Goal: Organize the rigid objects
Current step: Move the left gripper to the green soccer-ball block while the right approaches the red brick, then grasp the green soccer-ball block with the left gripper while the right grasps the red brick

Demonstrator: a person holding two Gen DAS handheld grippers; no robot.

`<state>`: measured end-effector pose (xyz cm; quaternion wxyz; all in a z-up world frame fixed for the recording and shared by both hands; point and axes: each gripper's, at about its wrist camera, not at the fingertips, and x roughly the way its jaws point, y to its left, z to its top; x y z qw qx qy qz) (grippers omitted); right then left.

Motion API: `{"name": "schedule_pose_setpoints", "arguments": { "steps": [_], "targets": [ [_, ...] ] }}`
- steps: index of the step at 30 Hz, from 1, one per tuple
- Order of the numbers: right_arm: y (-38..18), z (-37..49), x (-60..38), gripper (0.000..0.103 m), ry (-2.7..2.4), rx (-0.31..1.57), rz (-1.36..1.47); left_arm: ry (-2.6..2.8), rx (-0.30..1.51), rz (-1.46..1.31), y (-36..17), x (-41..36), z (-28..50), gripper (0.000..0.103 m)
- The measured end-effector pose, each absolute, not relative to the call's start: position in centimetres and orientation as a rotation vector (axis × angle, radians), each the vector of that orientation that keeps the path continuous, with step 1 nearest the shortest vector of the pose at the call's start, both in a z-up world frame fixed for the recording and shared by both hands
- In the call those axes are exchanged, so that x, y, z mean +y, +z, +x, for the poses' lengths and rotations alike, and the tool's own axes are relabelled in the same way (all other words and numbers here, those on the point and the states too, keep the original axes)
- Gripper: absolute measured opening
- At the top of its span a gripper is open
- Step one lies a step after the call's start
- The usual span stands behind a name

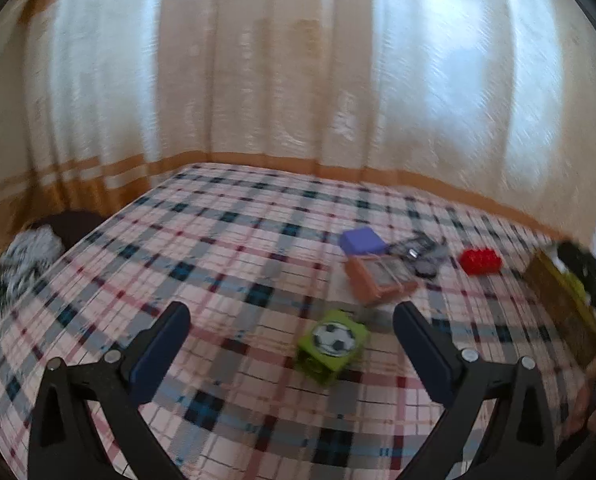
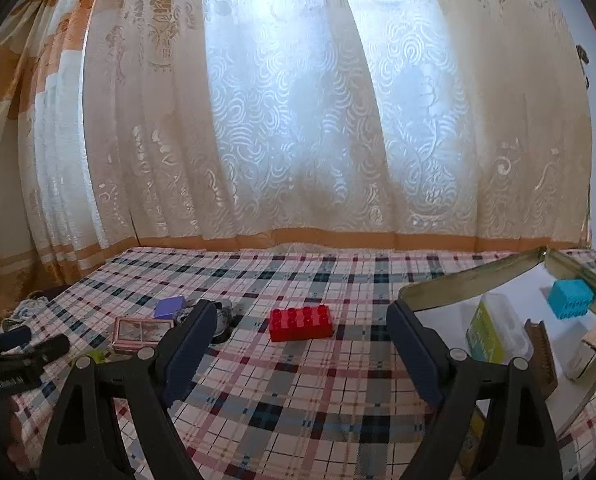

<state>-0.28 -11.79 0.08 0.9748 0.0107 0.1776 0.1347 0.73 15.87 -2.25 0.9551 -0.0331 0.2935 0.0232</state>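
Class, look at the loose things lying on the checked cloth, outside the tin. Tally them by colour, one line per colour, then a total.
Red: 1, the brick
Purple: 1, the block
Green: 1, the football cube
Pink: 1, the frame
Dark grey: 1, a blurred cluster
Total: 5

Both views ride low over the plaid bed [image 1: 226, 240], facing the curtain [image 2: 298, 120], each framed by its own tongs at the bottom. Left wrist view tilts down more steeply, close to the green football cube [image 1: 333, 345], blurred. Right wrist view looks flatter, metal tin [image 2: 497, 276] near at right. Shared: red brick [image 2: 301, 322], purple block [image 1: 361, 241], pink frame [image 2: 140, 331], curtain hem.
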Motion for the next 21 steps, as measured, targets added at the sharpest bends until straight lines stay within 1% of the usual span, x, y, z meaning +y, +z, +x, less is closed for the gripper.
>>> {"name": "schedule_pose_setpoints", "arguments": {
  "steps": [4, 7, 8, 9, 10, 11, 12, 14, 16, 21],
  "targets": [
    [-0.1, -0.2, -12.1, 0.089, 0.272, 0.379, 0.031, 0.022, 0.659, 0.054, -2.9, 13.5, 2.2, 0.103],
    [-0.4, 0.4, -12.4, 0.089, 0.273, 0.421, 0.034, 0.035, 0.714, 0.057, -3.5, 13.5, 3.4, 0.101],
    [-0.5, 0.6, -12.3, 0.089, 0.276, 0.435, 0.035, 0.042, 0.732, 0.047, -3.7, 13.7, 3.7, 0.093],
    [-0.6, 0.8, -12.3, 0.089, 0.280, 0.450, 0.036, 0.042, 0.754, 0.031, -3.9, 14.0, 4.1, 0.081],
    [-0.8, 1.1, -12.3, 0.089, 0.287, 0.472, 0.036, 0.026, 0.781, 0.008, -4.2, 14.3, 4.4, 0.074],
    [-1.0, 1.3, -12.2, 0.089, 0.294, 0.488, 0.035, 0.013, 0.792, -0.007, -4.4, 14.5, 4.5, 0.057],
    [-1.1, 1.5, -12.1, 0.089, 0.301, 0.502, 0.033, -0.009, 0.808, -0.031, -4.6, 14.7, 4.7, 0.043],
    [-1.4, 1.8, -11.7, 0.089, 0.321, 0.529, 0.025, -0.031, 0.825, -0.065, -4.9, 15.1, 5.0, 0.041],
    [-1.6, 2.1, -11.3, 0.089, 0.338, 0.554, 0.018, -0.057, 0.815, -0.091, -4.8, 15.4, 4.8, 0.031],
    [-2.7, 4.1, -10.5, 0.089, 0.337, 0.652, 0.027, -0.089, 0.800, -0.133, -4.6, 16.0, 4.5, 0.030]
  ]
}}
